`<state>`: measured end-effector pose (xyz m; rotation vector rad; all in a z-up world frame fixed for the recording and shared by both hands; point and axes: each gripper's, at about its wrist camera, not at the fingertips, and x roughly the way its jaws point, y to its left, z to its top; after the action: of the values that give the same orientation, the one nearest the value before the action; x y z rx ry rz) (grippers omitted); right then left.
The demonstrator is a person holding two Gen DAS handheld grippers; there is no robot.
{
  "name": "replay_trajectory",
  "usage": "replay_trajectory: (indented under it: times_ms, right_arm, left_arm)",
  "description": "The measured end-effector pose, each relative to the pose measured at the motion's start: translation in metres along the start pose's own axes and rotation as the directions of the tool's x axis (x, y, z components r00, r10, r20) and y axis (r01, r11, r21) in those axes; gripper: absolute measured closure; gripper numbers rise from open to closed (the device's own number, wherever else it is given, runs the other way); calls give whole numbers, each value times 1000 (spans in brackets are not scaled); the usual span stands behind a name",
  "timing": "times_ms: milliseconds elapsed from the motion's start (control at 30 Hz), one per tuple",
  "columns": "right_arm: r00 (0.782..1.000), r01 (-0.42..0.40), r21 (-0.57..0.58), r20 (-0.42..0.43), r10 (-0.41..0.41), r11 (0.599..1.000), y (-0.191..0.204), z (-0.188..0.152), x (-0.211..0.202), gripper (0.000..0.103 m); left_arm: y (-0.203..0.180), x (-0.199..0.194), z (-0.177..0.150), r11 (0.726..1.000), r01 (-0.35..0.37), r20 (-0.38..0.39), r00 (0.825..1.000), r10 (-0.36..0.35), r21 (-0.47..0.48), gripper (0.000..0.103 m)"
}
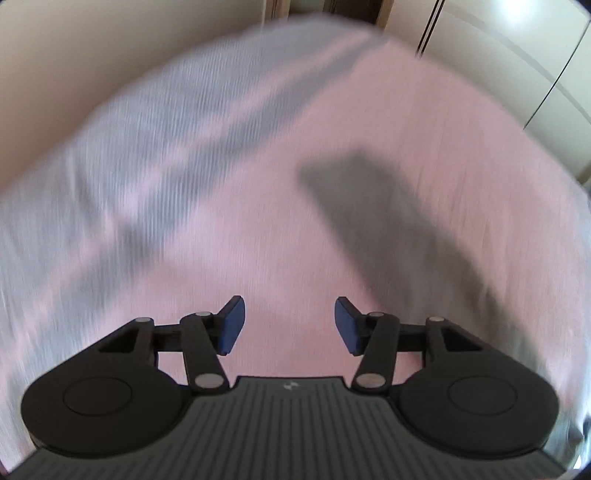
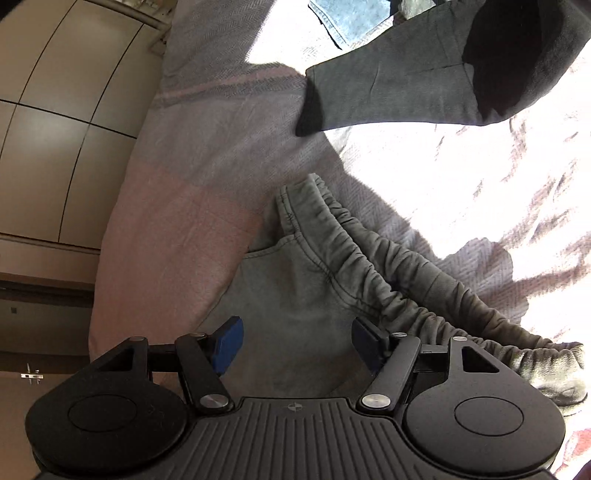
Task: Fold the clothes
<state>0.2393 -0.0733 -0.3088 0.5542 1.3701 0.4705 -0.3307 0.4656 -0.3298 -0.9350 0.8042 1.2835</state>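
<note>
Right gripper [image 2: 295, 345], black w/ blue pads [image 2: 229, 345], is down low over the grey-green soft sweatpants [image 2: 295, 295]. Its jaws are spread wide apart w/ nothing between them but cloth below. Can't tell if the pads touch the cloth. The pants lie on the pale pink woven bed cover [image 2: 177, 229], right in front of the gripper. The bunched stretchy waistband [image 2: 369, 258] runs from the middle out to the right, past the right finger. A pocket seam shows just left of the waistband. Farther off, a grey pant leg [image 2: 391, 96] lies across the top of the right view, w/ its dark open end at the far right. Can't tell if it's part of the same pants. Past that, a bit of blue jeans cloth [image 2: 347, 18] peeks at the top edge. Bright sun washes out the cover on the right side. Beige cupboard doors [image 2: 55, 110] stand on the left.

Left gripper [image 1: 290, 325], same black w/ blue pads [image 1: 232, 325], hangs over bare pink cover [image 1: 240, 240]. Jaws spread wide, holding nothing. This view is blurry. A dark shadow [image 1: 388, 214] lies on the cover ahead & to the right. Farther on, the cover looks greyer w/ soft folds. Cream wall [image 1: 92, 55] & cupboard doors [image 1: 517, 62] sit behind.
</note>
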Motion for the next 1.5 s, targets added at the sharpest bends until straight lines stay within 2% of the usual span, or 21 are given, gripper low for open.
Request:
replay_trajectory:
  times_ms: [133, 267, 367, 433, 600, 733, 833, 900, 967, 1000, 1033, 1067, 1133, 1167, 1233, 1267, 1333, 1400, 1467, 1500]
  right_arm:
    - [999, 36, -82, 17, -35, 996, -3, 1, -13, 35]
    - [1000, 29, -154, 6, -29, 988, -23, -3, -31, 35]
    - [1000, 21, -154, -11, -23, 988, -54, -6, -45, 35]
    - [999, -15, -198, -52, 5, 980, -68, -6, -47, 35]
    - [985, -110, -408, -166, 45, 906, -64, 8, -16, 35]
    - [973, -155, -522, -229, 37, 839, -54, 22, 33, 35]
    - [964, -177, -583, -264, 21, 793, -49, 31, 71, 35]
    - [957, -196, -611, -289, 14, 767, -46, 35, 96, 46]
    - [944, -212, -619, -330, -6, 756, -45, 35, 118, 70]
    - [943, -208, -634, -332, -19, 745, -44, 33, 124, 73]
    - [942, -205, -648, -335, -32, 734, -44, 31, 130, 84]
    - [942, -204, -660, -332, -37, 723, -43, 29, 134, 90]
    - [955, -225, -672, -295, 23, 706, -35, 31, 119, 93]
    - [961, -248, -682, -265, 84, 688, -29, 36, 105, 94]
    - [952, -303, -666, -242, 186, 682, -21, 53, 85, 96]
    - [956, -291, -674, -230, 181, 679, -21, 58, 87, 96]
    - [965, -237, -684, -248, 85, 690, -29, 60, 114, 96]
    - [961, -193, -680, -275, -2, 708, -39, 60, 141, 96]
    - [962, -205, -657, -274, 24, 726, -39, 60, 131, 92]
    - [964, -209, -651, -264, 41, 730, -40, 61, 118, 87]
  left_arm:
    - [8, 18, -72, 999, 40, -149, 988, -43, -19, 57]
    - [-8, 17, -119, 996, 87, -237, 967, -89, -19, 57]
    - [-34, 8, -143, 989, 148, -259, 956, -137, 21, 57]
    - [-51, -2, -152, 981, 188, -262, 950, -168, 52, 57]
    - [-84, -35, -165, 959, 242, -217, 954, -207, 145, 57]
    - [-96, -66, -176, 955, 234, -158, 966, -207, 180, 56]
    - [-93, -78, -182, 967, 195, -125, 977, -175, 165, 56]
    - [-91, -89, -186, 975, 164, -114, 982, -148, 146, 56]
    - [-89, -101, -190, 983, 132, -107, 987, -118, 128, 56]
    - [-88, -105, -193, 986, 115, -107, 989, -103, 117, 56]
    - [-86, -109, -197, 990, 98, -111, 990, -86, 105, 56]
    - [-83, -112, -200, 992, 83, -115, 991, -73, 92, 56]
    - [-80, -117, -201, 994, 69, -110, 992, -60, 83, 57]
    - [-79, -120, -202, 995, 63, -104, 993, -55, 83, 57]
    - [-78, -123, -202, 995, 52, -94, 995, -44, 83, 57]
    - [-79, -122, -201, 995, 47, -89, 995, -39, 86, 57]
    - [-81, -120, -203, 995, 42, -88, 996, -34, 86, 57]
    - [-83, -120, -207, 995, 44, -93, 995, -36, 90, 57]
    - [-85, -124, -213, 994, 51, -99, 994, -42, 98, 57]
    - [-84, -125, -215, 994, 52, -106, 994, -42, 100, 57]
